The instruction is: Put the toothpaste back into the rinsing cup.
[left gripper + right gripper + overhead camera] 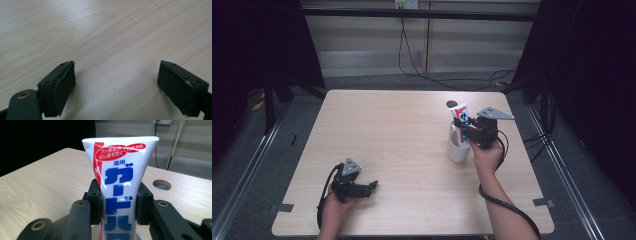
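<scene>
So the right tongs (466, 131) are clamped onto a white toothpaste tube (461, 119) with blue and red lettering, one pad pressed against each side of it. In the right gripper view you can see the tube (119, 195) standing upright between the two black pads, flat crimped end on top. From the high view its lower end goes down into a white cup (457, 148) sitting on the right half of the light wood counter (402, 145), though I can't tell if it touches the bottom. Just behind the tube there's a round cable hole (452, 104) in the counter. The left tongs (371, 186) are over near the front left edge, well away from the cup, spread wide with nothing in them, just bare wood (115, 50) showing between them.
</scene>
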### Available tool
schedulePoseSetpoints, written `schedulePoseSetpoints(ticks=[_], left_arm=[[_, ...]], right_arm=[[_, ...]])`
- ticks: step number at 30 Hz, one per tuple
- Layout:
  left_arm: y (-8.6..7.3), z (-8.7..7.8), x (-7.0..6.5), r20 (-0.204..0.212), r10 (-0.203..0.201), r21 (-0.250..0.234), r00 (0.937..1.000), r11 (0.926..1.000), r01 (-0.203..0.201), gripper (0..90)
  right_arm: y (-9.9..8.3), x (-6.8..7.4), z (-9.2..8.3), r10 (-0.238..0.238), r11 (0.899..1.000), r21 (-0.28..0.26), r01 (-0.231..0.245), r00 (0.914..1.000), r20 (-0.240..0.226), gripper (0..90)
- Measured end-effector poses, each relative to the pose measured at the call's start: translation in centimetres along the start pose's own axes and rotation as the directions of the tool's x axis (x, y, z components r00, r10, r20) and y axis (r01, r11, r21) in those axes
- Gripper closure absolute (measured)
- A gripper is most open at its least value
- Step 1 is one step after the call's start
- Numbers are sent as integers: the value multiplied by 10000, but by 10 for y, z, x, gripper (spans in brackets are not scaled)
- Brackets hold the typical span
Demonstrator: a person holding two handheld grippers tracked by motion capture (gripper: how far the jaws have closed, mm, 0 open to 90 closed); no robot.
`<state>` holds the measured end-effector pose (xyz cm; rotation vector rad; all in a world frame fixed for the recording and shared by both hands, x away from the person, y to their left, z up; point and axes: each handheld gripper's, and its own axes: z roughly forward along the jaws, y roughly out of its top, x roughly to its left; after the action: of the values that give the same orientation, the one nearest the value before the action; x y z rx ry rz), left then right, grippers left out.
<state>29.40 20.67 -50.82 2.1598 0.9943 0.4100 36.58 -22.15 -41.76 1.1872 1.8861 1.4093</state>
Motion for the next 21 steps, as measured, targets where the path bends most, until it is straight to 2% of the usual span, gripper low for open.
schedulePoseSetpoints(ticks=[21], left_arm=[[0,0,0,5,-34,-26,10000,10000,34,148]], right_arm=[[-17,-3,-5,53,9993,374,-54,10000,22,636]])
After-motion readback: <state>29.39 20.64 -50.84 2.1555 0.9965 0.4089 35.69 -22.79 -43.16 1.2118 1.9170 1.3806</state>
